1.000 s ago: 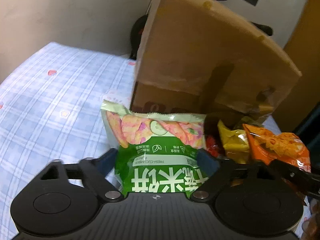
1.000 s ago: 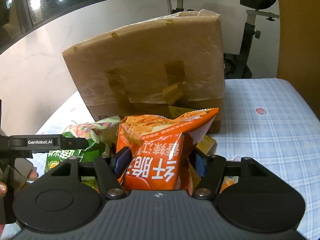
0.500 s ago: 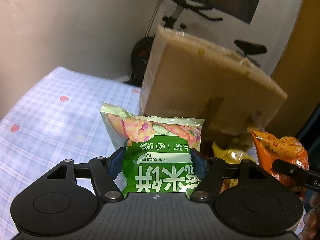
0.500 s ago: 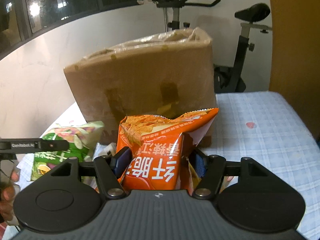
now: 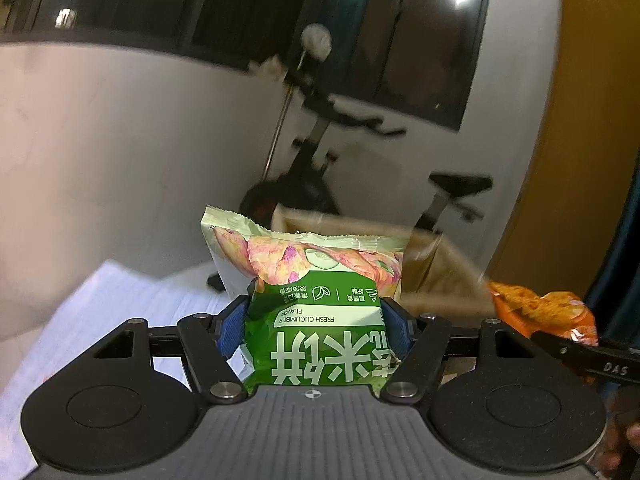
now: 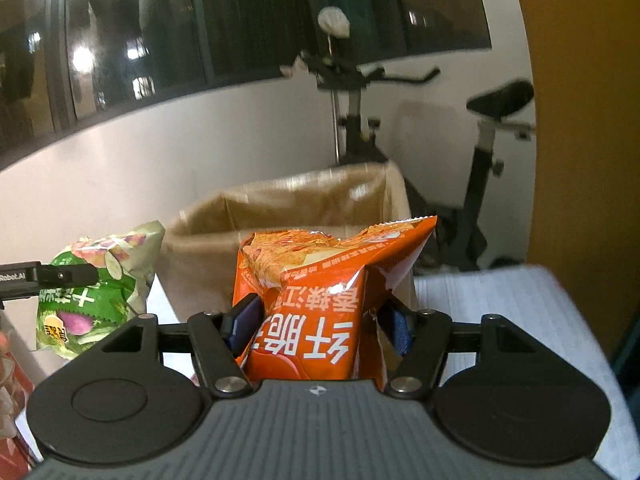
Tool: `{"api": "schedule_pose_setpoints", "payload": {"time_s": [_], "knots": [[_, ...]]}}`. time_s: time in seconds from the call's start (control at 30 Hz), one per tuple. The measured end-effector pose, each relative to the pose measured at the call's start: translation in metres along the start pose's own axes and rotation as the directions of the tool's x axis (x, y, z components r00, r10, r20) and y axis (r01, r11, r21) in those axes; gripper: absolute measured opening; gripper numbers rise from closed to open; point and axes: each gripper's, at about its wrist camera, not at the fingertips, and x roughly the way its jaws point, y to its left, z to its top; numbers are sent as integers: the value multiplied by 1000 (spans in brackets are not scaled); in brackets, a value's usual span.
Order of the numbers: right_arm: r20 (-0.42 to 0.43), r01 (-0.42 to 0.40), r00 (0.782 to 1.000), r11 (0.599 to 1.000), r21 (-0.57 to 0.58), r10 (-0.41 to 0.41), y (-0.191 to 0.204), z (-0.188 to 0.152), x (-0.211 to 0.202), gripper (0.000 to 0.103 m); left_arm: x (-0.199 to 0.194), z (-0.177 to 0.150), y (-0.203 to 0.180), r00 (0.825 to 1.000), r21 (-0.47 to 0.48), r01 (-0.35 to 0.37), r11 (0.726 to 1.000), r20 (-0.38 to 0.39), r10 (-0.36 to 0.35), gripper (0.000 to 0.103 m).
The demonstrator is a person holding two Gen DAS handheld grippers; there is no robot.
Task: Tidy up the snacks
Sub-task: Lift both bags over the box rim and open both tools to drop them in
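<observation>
A green snack bag point(image 5: 316, 316) is clamped in the left gripper point(image 5: 314, 330), an orange snack bag point(image 6: 320, 312) in the right gripper point(image 6: 320, 328), both before the open cardboard box point(image 6: 288, 208).

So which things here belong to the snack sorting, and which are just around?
Job:
- green snack bag, gripped in the left claw
- orange snack bag, gripped in the right claw
- cardboard box, open top

Just around:
- exercise bike
- checked sheet
- window
</observation>
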Motion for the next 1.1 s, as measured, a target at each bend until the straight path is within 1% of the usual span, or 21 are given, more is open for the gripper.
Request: {"api": "schedule_pose_setpoints", "payload": {"time_s": [0.13,0.23,0.33,0.4,0.5,0.57,0.67,0.73,0.77,0.9,0.93,0.97,1.0,1.07,1.1], "knots": [[51,-9,999,999,-47,12,6,31,7,66,18,29,-18,999,14,22,1000,42,-22,72],[85,6,996,996,-92,2,11,48,24,66,43,46,-32,997,26,20,999,68,-21,72],[95,33,995,993,-115,-22,11,60,50,66,74,55,-40,998,27,17,999,63,-19,72],[107,65,993,990,-128,-52,10,66,71,66,94,59,-43,998,26,10,1000,56,-11,72],[107,91,991,989,-118,-79,4,72,98,66,121,62,-44,999,30,-3,1000,34,2,72],[87,103,992,988,-116,-93,1,73,115,66,134,63,-40,1000,35,-15,999,16,15,72],[56,113,993,982,-149,-105,1,71,137,66,153,65,-37,1000,47,-22,999,-9,23,72],[33,113,994,979,-170,-109,2,66,147,66,165,64,-39,999,76,-15,997,-37,17,72],[16,111,994,978,-175,-110,2,64,153,66,164,62,-40,999,89,-16,996,-45,20,72],[-42,89,994,982,-164,-97,0,56,166,66,180,55,-48,996,166,-25,986,-82,39,73],[-48,94,993,981,-170,-103,0,54,168,67,187,54,-49,995,183,-29,983,-89,46,73],[-56,99,992,979,-179,-111,0,52,169,67,190,52,-49,994,198,-31,980,-99,51,77],[-66,97,992,978,-184,-111,0,50,171,69,193,52,-49,992,203,-25,979,-113,49,79],[-84,101,989,976,-191,-119,0,48,172,70,197,51,-47,990,200,-15,980,-131,42,83],[-89,110,988,974,-197,-129,0,47,172,71,197,51,-45,990,198,-11,980,-135,38,83]]}}
